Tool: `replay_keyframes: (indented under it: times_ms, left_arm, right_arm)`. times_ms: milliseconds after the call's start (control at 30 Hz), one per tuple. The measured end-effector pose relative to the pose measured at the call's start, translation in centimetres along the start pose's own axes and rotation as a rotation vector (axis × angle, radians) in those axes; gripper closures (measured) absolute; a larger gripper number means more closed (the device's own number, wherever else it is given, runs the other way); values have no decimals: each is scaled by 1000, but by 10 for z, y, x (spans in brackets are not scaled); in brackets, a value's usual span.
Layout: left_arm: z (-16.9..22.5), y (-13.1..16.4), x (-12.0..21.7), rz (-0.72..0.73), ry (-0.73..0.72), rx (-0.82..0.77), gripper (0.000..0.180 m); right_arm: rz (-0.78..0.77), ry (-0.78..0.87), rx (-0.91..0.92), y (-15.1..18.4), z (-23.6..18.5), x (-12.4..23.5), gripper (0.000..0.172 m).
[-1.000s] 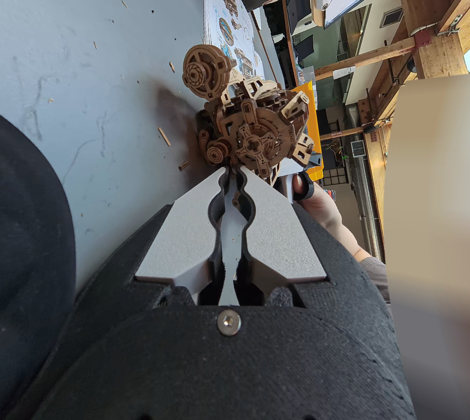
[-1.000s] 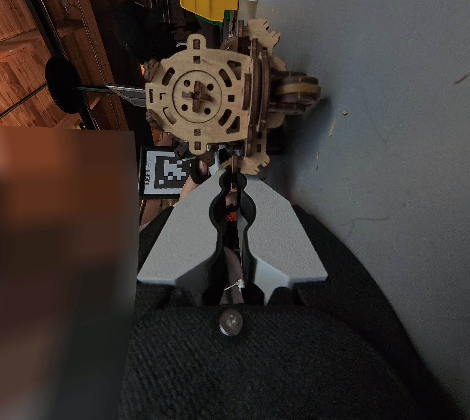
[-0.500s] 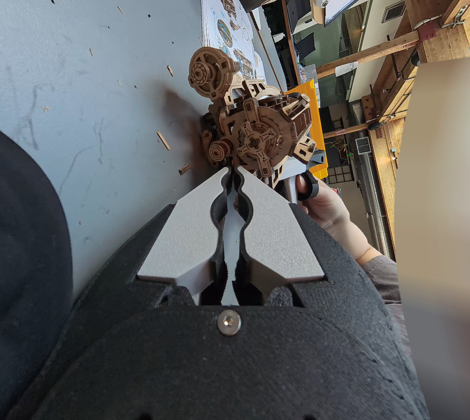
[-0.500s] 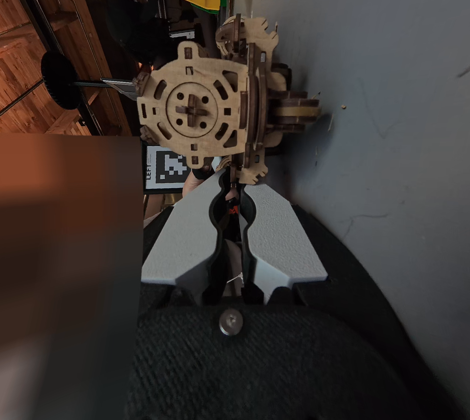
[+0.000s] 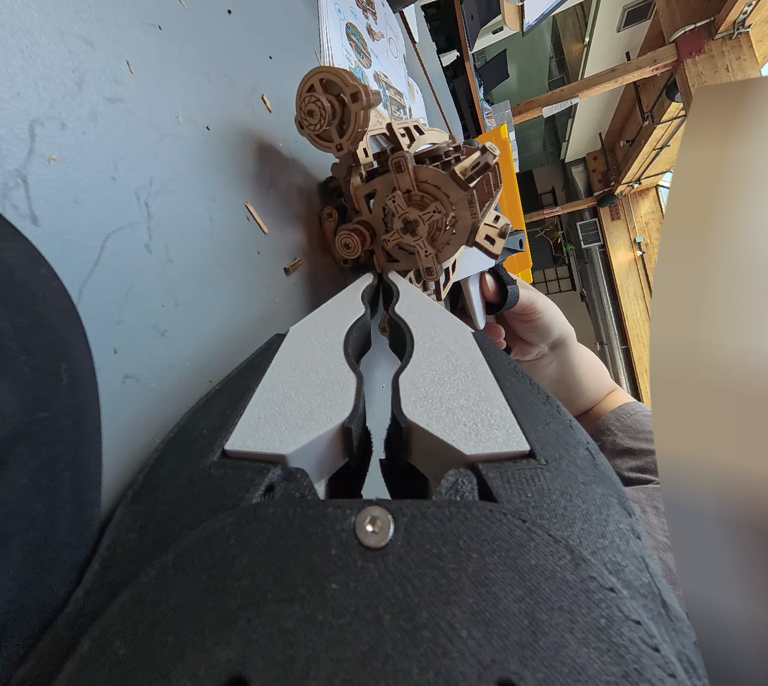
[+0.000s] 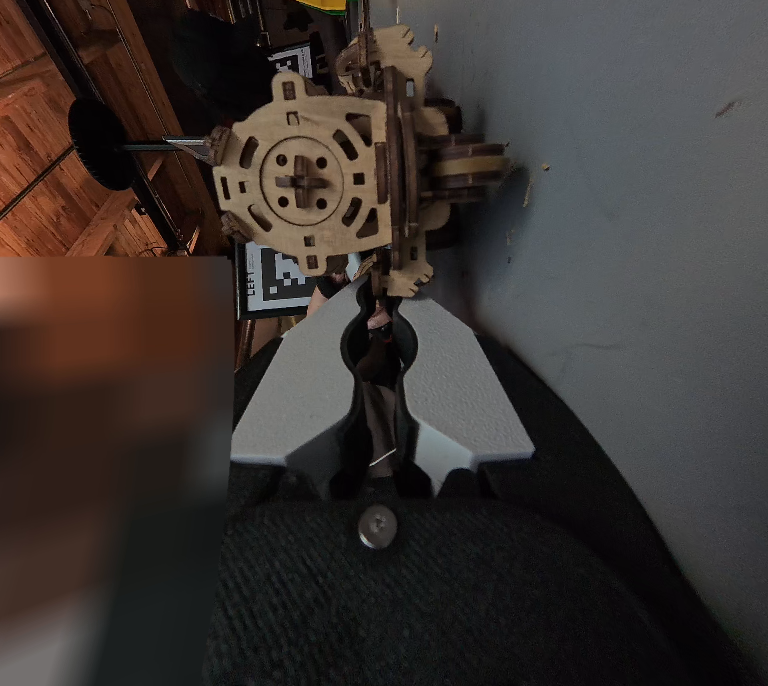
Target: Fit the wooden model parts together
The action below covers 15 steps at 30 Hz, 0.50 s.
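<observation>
Light-brown laser-cut wooden gear model (image 5: 409,208) stood against grey bench (image 5: 145,167) | left gripper (image 5: 380,278) jaws nearly together, tips at model's lower edge, grip unclear | right gripper (image 6: 379,294) jaws narrow, clamped on model's thin edge plate (image 6: 401,188) | wood splinters (image 5: 255,217) on bench

Grey-fingered black gripper (image 5: 380,279), silver screw (image 5: 373,527)

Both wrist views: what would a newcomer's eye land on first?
The wooden model, a dense cluster of gears and slotted plates, sits dead centre against the grey table. The left hand-held gripper and right hand-held gripper meet it from opposite sides, fingertips closed at its lower edge. Wood splinters dot the table.
</observation>
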<state>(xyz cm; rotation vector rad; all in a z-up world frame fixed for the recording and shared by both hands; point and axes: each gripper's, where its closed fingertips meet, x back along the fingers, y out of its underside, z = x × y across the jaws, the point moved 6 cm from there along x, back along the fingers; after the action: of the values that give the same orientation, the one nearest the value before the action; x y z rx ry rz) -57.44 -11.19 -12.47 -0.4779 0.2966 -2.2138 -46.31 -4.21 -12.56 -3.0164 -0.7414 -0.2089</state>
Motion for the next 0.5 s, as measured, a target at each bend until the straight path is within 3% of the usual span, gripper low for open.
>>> replay_keyframes:
  times_ms: [500]
  left_arm:
    - [6,6,11,8,80,38,176]
  right_arm:
    - [8,-3,14,0,0,0,170]
